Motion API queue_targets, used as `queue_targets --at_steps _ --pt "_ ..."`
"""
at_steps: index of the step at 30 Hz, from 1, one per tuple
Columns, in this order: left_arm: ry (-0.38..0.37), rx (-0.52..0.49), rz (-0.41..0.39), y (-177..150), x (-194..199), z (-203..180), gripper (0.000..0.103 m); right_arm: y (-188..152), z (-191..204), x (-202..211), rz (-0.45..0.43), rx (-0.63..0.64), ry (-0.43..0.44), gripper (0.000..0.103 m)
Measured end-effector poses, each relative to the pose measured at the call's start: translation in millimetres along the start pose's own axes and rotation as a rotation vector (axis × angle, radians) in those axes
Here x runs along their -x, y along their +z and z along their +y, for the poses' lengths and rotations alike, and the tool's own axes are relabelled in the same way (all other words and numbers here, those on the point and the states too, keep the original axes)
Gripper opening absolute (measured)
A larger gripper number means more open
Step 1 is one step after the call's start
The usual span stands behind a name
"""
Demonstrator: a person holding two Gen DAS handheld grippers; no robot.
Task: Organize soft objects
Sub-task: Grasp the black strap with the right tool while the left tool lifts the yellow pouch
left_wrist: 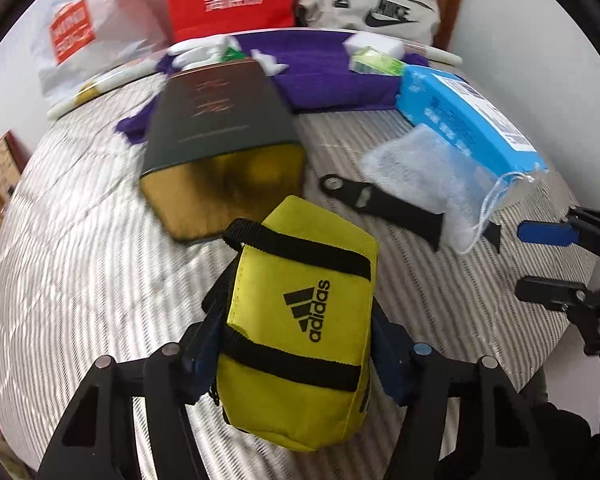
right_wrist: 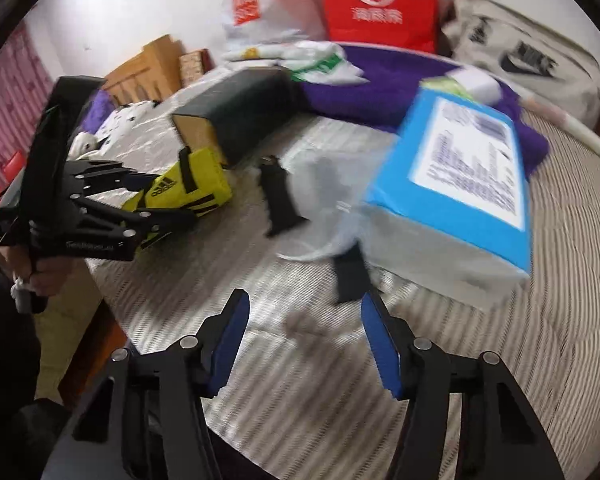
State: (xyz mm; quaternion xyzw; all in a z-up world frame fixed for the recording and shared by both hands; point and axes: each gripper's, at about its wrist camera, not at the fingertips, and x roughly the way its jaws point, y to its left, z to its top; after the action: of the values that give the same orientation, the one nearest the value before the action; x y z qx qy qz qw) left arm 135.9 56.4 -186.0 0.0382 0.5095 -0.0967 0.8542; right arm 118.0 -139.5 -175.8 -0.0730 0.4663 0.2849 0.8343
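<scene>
Lower centre of the left wrist view: left tongs point(left_wrist: 300, 344) clenched on a yellow Adidas pouch point(left_wrist: 300, 320) above the striped bed cover point(left_wrist: 80, 280); bottom of the right wrist view: right tongs point(right_wrist: 304, 344) released and empty, near a black strap point(right_wrist: 352, 276).

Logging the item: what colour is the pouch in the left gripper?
Yellow pouch with black straps and a black logo; clearest in the left wrist view.
</scene>
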Motion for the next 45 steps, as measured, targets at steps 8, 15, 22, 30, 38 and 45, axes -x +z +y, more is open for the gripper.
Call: queue_targets --at_steps 8,15,22,30,38,45 --pt "0.006 0.129 0.003 -10 7 38 0.059 30 29 -25 -0.039 0.125 -0.035 0.046" --pt "-0.046 0.234 -0.011 -19 11 60 0.060 47 33 -57 -0.007 0.181 -0.073 0.020" --pt "-0.053 0.234 -0.015 -17 10 60 0.060 52 47 -56 -0.014 0.204 -0.129 0.022" --pt "-0.061 0.222 -0.020 -17 10 59 0.062 61 49 -74 -0.011 0.178 -0.171 0.033" --pt "-0.098 0.226 -0.030 -19 10 64 0.063 65 24 -72 0.031 0.109 -0.086 0.034" --pt "-0.096 0.221 -0.033 -19 10 62 0.064 67 41 -79 0.009 0.138 -0.117 0.029"
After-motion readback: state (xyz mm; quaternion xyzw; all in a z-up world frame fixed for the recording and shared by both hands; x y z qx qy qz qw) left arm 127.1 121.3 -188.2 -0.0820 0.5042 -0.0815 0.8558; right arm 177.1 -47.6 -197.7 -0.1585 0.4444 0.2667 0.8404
